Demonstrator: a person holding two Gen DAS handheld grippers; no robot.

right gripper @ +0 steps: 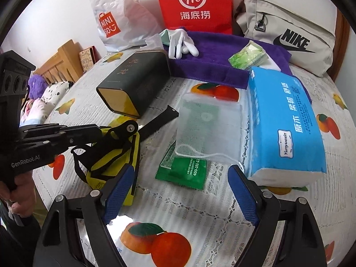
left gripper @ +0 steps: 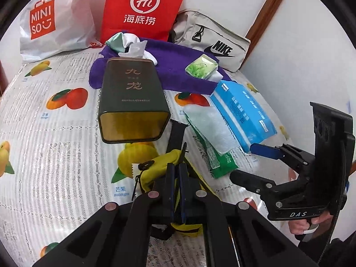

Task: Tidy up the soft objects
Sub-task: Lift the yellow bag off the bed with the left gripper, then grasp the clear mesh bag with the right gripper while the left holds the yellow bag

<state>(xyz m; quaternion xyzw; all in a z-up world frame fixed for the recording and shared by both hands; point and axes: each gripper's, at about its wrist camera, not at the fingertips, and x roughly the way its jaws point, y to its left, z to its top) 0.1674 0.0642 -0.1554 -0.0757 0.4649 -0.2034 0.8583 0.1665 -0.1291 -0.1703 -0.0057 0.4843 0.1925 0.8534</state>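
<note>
We are clamping the left gripper (left gripper: 176, 171) on the yellow pouch (left gripper: 153, 173) beside the dark tin (left gripper: 131, 98), likely to stow it, while our right gripper (right gripper: 180, 191) is hanging spread over the mesh bag (right gripper: 209, 129).

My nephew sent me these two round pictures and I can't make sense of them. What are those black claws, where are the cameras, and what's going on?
No robot: a person holds a black two-finger gripper in each hand, each carrying a fisheye camera. The left gripper is shut on a yellow fabric pouch with black straps; the right gripper is open, holding nothing. On the fruit-print tablecloth lie a dark green tin, a blue tissue pack, a translucent mesh pouch and a purple towel.
</note>
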